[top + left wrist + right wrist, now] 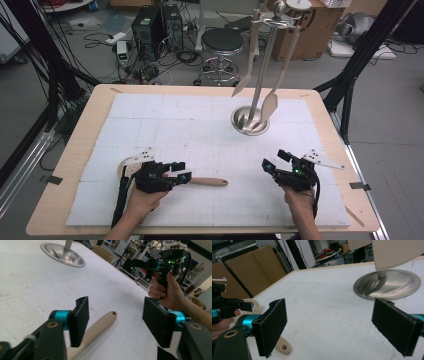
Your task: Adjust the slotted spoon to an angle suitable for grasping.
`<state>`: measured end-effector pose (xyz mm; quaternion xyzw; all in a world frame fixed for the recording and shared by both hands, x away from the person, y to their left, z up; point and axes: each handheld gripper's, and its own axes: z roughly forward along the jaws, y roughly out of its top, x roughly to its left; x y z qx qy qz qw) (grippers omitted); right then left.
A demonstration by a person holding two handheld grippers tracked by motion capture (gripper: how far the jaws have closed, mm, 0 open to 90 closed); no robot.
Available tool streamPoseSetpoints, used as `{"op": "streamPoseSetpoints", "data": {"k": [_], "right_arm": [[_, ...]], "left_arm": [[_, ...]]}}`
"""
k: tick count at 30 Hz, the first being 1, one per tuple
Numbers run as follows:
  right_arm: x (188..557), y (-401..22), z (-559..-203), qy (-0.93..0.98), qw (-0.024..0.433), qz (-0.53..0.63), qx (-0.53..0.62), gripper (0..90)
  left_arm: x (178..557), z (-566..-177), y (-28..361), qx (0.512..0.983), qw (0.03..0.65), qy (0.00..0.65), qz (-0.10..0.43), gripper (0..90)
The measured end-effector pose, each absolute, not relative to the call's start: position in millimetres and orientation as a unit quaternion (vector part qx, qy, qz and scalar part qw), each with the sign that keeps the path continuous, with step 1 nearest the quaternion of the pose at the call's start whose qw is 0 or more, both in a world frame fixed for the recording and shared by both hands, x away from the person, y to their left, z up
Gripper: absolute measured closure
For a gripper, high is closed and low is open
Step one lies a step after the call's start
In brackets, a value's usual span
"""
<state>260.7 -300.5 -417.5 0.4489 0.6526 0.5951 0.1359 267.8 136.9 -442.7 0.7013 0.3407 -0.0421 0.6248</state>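
On white table (200,125), left gripper (115,322) jaws half-open astride spoon handle (100,326)

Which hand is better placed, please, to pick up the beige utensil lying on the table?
Left. The left gripper sits right over the beige utensil, whose handle lies between its open fingers, untouched. The right gripper waits off to the side, fingers open on bare table.

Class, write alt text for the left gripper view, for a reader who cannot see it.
Two black jaws of the left gripper stand apart over a beige utensil handle lying on the white table. Beyond, a hand holds the right gripper; a steel stand base sits at top left.
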Motion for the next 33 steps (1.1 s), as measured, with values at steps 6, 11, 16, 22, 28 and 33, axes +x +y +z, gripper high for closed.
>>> {"op": "streamPoseSetpoints", "data": {"k": [6,11,16,22,28,33], "right_arm": [[261,-299,-418,0.654,0.134,0.593,0.449,12.5],[260,-299,-417,0.656,0.140,0.595,0.444,12.8],[259,-299,-417,0.655,0.140,0.595,0.444,12.8],[259,-301,-418,0.653,0.141,0.595,0.447,12.8],[259,-300,-418,0.654,0.141,0.594,0.447,12.8],[258,-301,-418,0.652,0.144,0.595,0.448,12.8]], "left_arm": [[264,-448,132,0.712,0.608,0.348,-0.044,71.8],[260,-453,124,0.730,0.589,0.343,-0.044,89.3],[259,-458,119,0.737,0.579,0.344,-0.059,89.7],[251,-464,114,0.734,0.566,0.365,-0.084,89.8],[250,-467,107,0.750,0.526,0.389,-0.092,89.8],[254,-469,105,0.757,0.509,0.398,-0.094,89.8]]}}
